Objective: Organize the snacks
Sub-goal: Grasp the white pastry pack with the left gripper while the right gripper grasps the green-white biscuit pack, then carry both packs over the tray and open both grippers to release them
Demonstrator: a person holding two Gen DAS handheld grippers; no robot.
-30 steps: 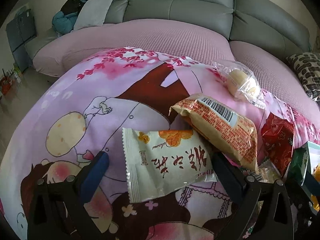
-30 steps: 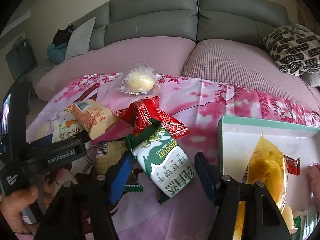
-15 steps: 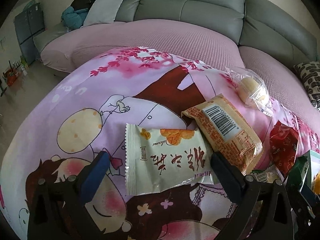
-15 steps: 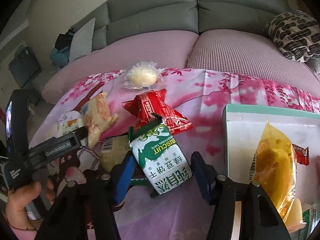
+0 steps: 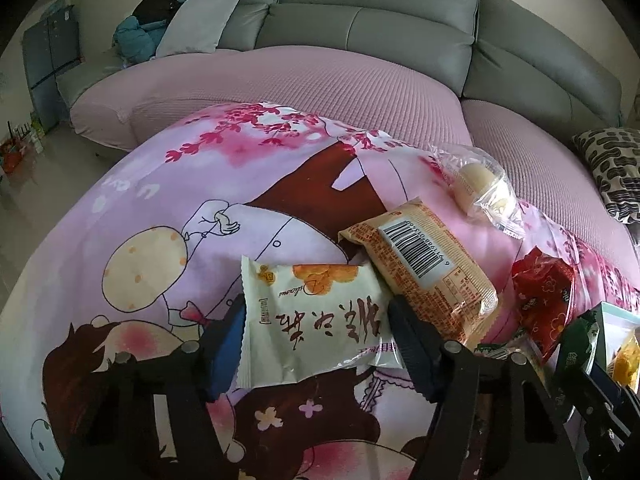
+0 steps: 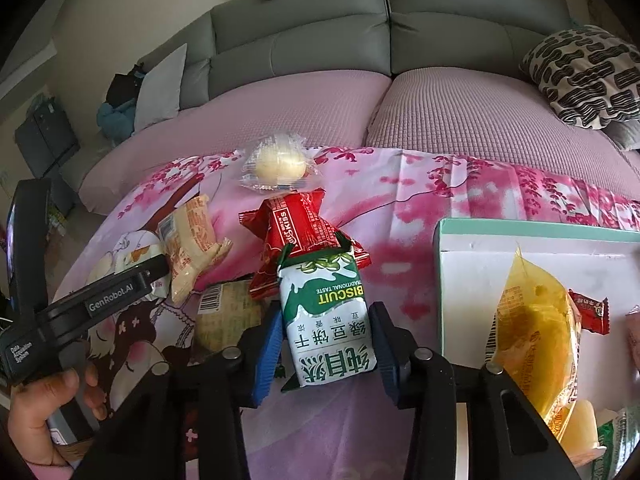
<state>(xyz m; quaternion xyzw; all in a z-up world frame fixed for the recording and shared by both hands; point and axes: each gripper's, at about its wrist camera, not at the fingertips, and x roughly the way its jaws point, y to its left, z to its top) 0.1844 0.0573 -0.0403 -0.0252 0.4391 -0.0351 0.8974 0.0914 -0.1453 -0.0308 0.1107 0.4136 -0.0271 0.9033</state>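
The green-and-white biscuit packet (image 6: 326, 316) is a plump, glossy pillow pack with "BISCUIT" printed on it, lying on the pink cartoon-printed cloth (image 6: 400, 216) just left of the white tray (image 6: 460, 264). The right gripper (image 6: 327, 344) has just been closing and now pinches this packet, its blue pads against both sides. Above it, touching its top seam, lies a crinkled red foil packet (image 6: 298, 228).

The left gripper (image 5: 316, 340) has just been closing too; the cream packet (image 5: 316, 320) with an orange picture and brush lettering sits between its blue pads, which meet its crimped edges. An orange packet (image 5: 424, 264) with a barcode label overlaps its corner. Farther off lies a clear wrapper (image 5: 480, 188) holding a pale round cake.

Inside the tray, a translucent yellow bag (image 6: 536, 340) stands tilted; the tray's far right side is cut off by the frame. A hand (image 6: 44, 412) grips the left tool's handle. Behind it all is a pink quilted cover on a grey sofa (image 6: 360, 28).
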